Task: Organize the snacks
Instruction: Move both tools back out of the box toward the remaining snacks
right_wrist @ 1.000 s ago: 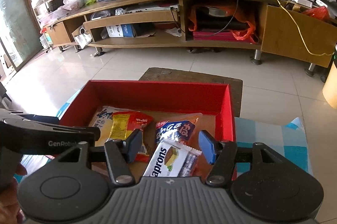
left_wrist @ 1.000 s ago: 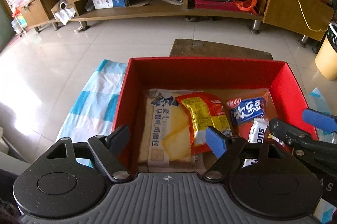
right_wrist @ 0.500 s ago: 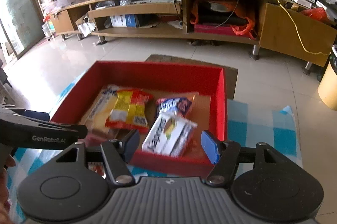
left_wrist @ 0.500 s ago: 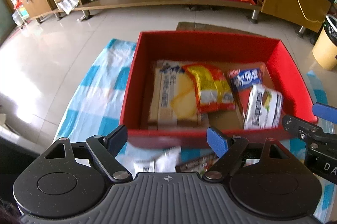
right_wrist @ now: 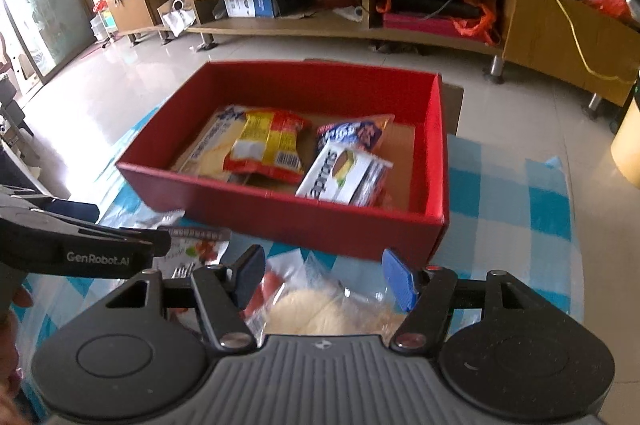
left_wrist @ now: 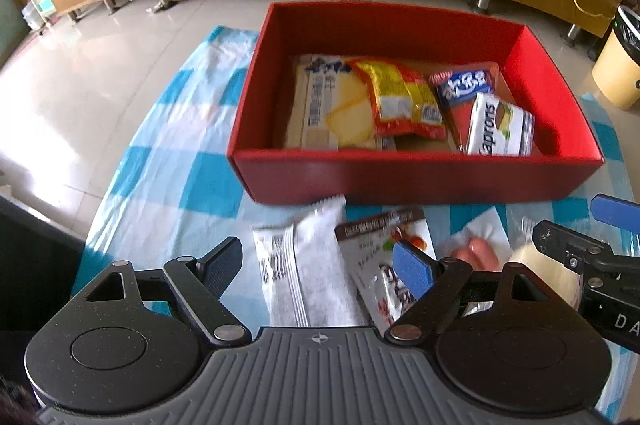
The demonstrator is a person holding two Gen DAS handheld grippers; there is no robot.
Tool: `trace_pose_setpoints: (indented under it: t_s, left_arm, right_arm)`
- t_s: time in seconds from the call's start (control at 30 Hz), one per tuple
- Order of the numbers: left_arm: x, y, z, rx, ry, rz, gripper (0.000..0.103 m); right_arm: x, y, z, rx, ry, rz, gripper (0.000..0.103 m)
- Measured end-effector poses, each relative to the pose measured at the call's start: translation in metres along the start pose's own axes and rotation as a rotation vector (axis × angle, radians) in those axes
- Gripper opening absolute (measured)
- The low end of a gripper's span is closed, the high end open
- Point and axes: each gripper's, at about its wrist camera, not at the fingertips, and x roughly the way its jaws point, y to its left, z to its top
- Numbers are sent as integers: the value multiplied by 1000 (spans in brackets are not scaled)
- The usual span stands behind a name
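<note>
Snack packets are laid in the red box; both grippers, left and right, are held with jaws wide, nothing gripped.

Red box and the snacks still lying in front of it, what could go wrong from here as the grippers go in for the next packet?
The white packet, brown-topped packet and clear bread bag lie crowded together, so the open left gripper may pinch two at once. The open right gripper could crush the soft bread. Both grippers work close together and might collide. The red box wall stands between packets and interior; a low carry could snag it.
</note>
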Motion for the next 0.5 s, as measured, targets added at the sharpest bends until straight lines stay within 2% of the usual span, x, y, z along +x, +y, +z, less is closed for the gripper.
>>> trace_pose_setpoints:
  t_s: [0.37, 0.5]
  left_arm:
    - [-2, 12, -11, -37, 30, -28, 87]
    - [1, 15, -12, -43, 40, -32, 88]
  right_arm:
    - [15, -5, -12, 19, 65, -12, 63]
    - [24, -7, -11, 45, 85, 2, 69]
